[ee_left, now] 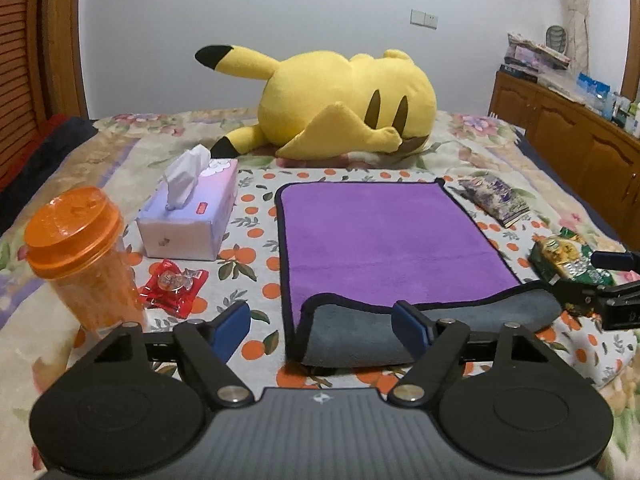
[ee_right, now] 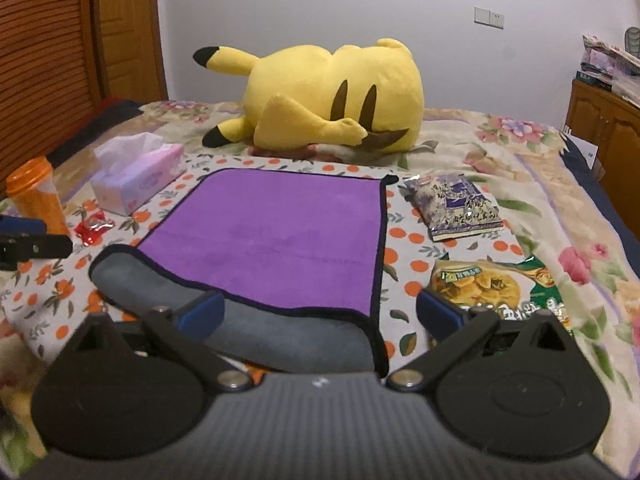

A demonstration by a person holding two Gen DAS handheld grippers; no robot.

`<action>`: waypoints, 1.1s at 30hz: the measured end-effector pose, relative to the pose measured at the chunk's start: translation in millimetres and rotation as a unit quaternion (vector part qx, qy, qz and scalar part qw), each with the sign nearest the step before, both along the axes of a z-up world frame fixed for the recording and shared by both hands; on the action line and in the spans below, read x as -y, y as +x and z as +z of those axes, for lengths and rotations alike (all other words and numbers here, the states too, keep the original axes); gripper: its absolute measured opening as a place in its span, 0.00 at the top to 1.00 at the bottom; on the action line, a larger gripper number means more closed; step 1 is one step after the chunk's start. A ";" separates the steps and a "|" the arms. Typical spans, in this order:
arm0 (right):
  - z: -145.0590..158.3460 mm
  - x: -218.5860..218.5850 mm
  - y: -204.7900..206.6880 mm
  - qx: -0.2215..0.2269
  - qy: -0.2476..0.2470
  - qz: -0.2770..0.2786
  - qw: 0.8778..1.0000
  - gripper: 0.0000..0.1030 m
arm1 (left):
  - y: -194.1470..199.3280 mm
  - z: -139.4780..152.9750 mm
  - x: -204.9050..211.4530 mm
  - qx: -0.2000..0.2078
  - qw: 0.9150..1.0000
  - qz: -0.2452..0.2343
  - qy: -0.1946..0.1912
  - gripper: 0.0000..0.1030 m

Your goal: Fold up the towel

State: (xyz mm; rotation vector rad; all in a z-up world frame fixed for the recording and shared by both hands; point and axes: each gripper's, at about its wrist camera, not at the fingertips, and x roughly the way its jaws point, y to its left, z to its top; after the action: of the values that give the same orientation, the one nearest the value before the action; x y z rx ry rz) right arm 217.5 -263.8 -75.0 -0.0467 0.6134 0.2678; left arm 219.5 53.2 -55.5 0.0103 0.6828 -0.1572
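A purple towel (ee_left: pixel 384 240) with a dark hem and grey underside lies flat on an orange-print cloth (ee_left: pixel 256 216) on the bed. Its near edge is rolled over, grey side up (ee_left: pixel 352 328). My left gripper (ee_left: pixel 326 322) is open around the towel's near left corner. The towel also shows in the right wrist view (ee_right: pixel 272 232), with its grey rolled edge (ee_right: pixel 280 332) between my fingers. My right gripper (ee_right: pixel 320 312) is open around the near right corner. The right gripper's tip shows at the left view's right edge (ee_left: pixel 612 280).
An orange tumbler (ee_left: pixel 76 256), a tissue box (ee_left: pixel 192 216) and a red candy wrapper (ee_left: pixel 174 286) lie left of the towel. A purple snack bag (ee_right: pixel 452 206) and a green chip bag (ee_right: pixel 500 288) lie right. A yellow plush (ee_left: pixel 340 104) lies behind. A wooden cabinet (ee_left: pixel 568 140) stands right.
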 end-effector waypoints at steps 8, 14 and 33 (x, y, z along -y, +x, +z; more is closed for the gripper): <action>-14.4 10.4 25.0 -0.019 0.013 -0.008 1.000 0.12 | 22.3 -16.2 -0.3 -0.022 1.000 -0.010 0.010 0.34; -26.0 17.4 37.8 -0.042 0.021 -0.004 0.999 0.13 | 37.8 -26.2 3.4 -0.028 0.999 -0.019 0.024 0.39; -51.4 18.0 49.6 -0.112 0.031 0.033 0.993 0.20 | 56.0 -55.5 -1.9 -0.078 0.997 -0.023 0.000 0.54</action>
State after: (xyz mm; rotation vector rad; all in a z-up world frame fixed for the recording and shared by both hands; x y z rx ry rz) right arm 267.1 -281.8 -126.5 0.0241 0.8261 0.3591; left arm 275.5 55.0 -111.0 0.0143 0.8394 -0.2043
